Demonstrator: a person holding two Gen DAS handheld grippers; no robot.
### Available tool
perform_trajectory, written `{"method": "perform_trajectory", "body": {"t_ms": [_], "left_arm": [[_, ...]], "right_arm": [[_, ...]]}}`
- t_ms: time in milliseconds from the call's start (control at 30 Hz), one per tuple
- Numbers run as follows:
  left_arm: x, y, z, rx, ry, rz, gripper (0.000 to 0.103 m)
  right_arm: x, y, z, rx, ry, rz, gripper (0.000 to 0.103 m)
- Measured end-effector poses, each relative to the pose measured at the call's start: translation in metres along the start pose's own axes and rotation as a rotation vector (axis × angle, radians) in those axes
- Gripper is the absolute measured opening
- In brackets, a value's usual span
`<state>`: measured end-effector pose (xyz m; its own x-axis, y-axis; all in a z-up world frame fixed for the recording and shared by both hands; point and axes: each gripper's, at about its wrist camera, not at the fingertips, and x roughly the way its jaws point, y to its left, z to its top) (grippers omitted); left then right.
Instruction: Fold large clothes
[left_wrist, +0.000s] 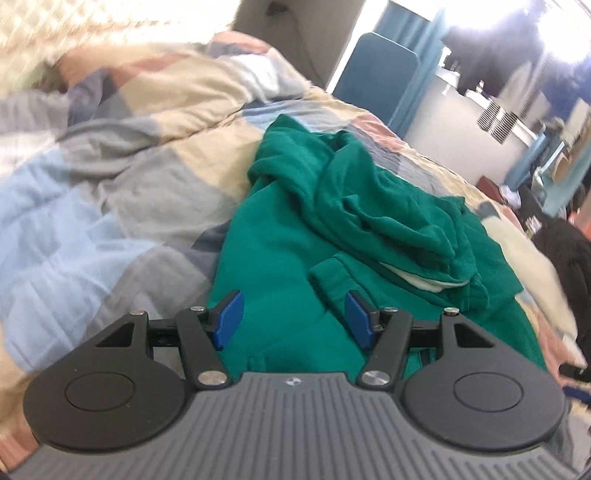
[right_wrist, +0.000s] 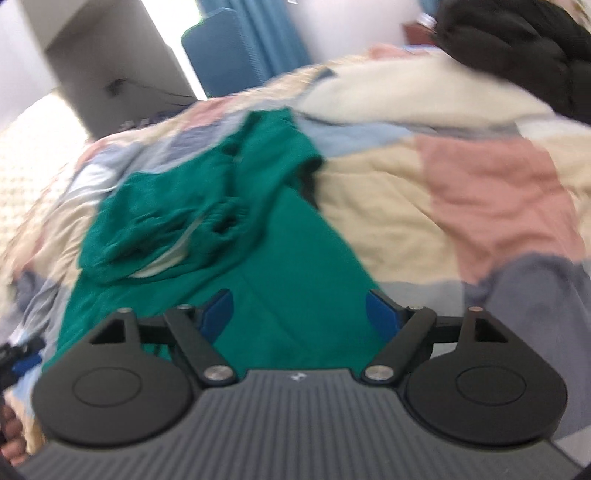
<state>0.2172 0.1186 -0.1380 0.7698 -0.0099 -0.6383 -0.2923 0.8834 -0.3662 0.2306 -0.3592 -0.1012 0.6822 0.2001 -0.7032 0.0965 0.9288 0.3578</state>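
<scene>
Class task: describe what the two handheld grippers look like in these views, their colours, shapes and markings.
The left gripper and right gripper look alike: a grey ribbed body with a small central logo, two round black discs, black link arms with silver screws, and blue finger pads.

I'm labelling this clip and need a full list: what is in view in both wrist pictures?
Garment: one, green, rumpled, partly folded, on the quilt.
Quilt: one, patchwork of cream, pale blue, grey and pink, covering the bed.
Curtain: one, blue, beyond the bed's far side.
Dark bundle: one, black, on the quilt's far edge, too blurred to name.
Left claw: one, black with blue pads, open above the garment.
Right claw: one, same colours, open above the garment.
</scene>
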Motion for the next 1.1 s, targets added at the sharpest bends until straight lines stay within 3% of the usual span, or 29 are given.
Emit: {"method": "perform_trajectory", "body": {"t_ms": [167, 367, 500, 600, 733, 833, 1000, 1100], "left_arm": [[0.010, 0.013, 0.007, -0.069, 0.012, 0.027, 0.066], [0.016, 0.035, 0.005, -0.194, 0.050, 0.062, 0.072], [0.019, 0.050, 0.007, -0.274, 0.062, 0.055, 0.072], [0.022, 0.059, 0.007, -0.308, 0.079, 0.045, 0.072], [0.031, 0.067, 0.006, -0.351, 0.116, -0.041, 0.072], [0.038, 0.071, 0.002, -0.394, 0.153, -0.070, 0.072], [0.045, 0.065, -0.002, -0.428, 0.211, -0.291, 0.072], [0.049, 0.051, -0.006, -0.357, 0.246, -0.252, 0.072]], "right_arm": [[0.016, -0.024, 0.001, 0.145, 0.032, -0.079, 0.083], [0.041, -0.055, -0.009, 0.345, 0.163, -0.096, 0.083], [0.051, -0.055, -0.013, 0.396, 0.219, -0.015, 0.086], [0.053, -0.048, -0.015, 0.427, 0.251, 0.111, 0.086], [0.050, -0.053, -0.018, 0.509, 0.237, 0.197, 0.086], [0.050, -0.061, -0.020, 0.597, 0.233, 0.334, 0.086], [0.048, -0.044, -0.015, 0.539, 0.235, 0.417, 0.086], [0.047, -0.042, -0.015, 0.510, 0.236, 0.377, 0.086]]}}
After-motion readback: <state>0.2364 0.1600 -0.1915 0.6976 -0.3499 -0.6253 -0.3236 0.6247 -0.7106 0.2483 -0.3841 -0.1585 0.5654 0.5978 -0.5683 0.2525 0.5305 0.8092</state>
